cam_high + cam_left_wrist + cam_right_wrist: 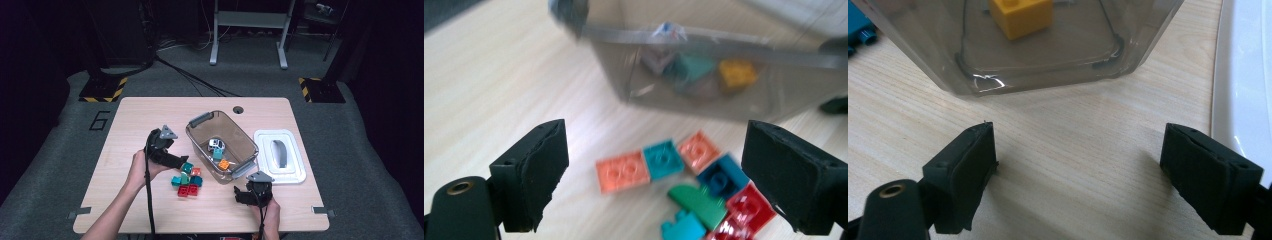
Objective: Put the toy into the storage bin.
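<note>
Left gripper (186,166), jaws wide apart, nothing between, hovers over loose brick pile (187,180) on table (150,115), just beside clear bin (200,121).

Bin's long axis runs diagonally, far-left to near-right; holds orange brick (224,164), teal brick (217,154).

White lid (295,172) lies right of bin.

Right gripper (245,194), jaws spread, empty, faces bin's near corner.

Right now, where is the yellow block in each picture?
High view: the yellow block lies inside the clear bin, near its front corner, right of middle.
Left gripper view: the block shows blurred through the bin's wall, upper right.
Right gripper view: it sits at the top edge, left of middle, behind the wall.
Shared landmark: the clear bin.
</note>
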`<act>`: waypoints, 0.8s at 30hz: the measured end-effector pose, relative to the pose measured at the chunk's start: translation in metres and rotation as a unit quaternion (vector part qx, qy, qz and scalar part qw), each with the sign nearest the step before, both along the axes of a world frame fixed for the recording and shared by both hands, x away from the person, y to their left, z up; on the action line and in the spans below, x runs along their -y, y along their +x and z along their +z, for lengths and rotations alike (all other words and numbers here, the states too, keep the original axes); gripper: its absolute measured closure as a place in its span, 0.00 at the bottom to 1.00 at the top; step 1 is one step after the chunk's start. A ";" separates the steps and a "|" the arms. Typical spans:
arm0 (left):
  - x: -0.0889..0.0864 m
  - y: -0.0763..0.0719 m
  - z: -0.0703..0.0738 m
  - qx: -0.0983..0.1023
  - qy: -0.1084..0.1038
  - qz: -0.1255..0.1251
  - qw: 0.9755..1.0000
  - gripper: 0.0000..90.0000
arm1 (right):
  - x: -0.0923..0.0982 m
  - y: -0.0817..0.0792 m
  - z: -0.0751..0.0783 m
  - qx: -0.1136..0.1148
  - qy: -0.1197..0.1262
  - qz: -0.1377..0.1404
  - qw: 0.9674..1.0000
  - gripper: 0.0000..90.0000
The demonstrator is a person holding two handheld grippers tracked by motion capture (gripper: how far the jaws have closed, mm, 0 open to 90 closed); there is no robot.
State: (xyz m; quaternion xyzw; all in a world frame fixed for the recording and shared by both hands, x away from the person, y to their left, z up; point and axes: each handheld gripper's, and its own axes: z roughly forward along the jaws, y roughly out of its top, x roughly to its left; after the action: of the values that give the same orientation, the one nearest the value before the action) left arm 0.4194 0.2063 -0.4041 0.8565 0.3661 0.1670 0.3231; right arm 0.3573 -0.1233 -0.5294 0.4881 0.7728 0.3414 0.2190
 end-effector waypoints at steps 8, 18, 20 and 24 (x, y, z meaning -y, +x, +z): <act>-0.011 -0.008 -0.050 -0.039 0.000 0.026 0.999 0.14 | 0.000 -0.001 0.000 -0.002 0.000 -0.003 1.000 0.16; -0.005 -0.011 -0.077 -0.049 0.010 0.043 0.998 0.15 | 0.000 0.000 0.000 -0.001 0.000 -0.002 1.000 0.16; -0.004 -0.010 -0.081 -0.050 0.009 0.046 0.998 0.16 | 0.000 0.000 0.000 -0.001 0.000 -0.001 1.000 0.16; -0.005 -0.012 -0.086 -0.055 0.020 0.050 0.997 0.16 | 0.000 0.000 0.000 0.001 -0.001 0.001 1.000 0.16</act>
State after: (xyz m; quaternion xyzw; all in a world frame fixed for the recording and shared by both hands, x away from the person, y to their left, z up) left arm 0.4079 0.2111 -0.4903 0.8513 0.4223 0.1428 0.2767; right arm 0.3573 -0.1234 -0.5294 0.4869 0.7735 0.3413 0.2194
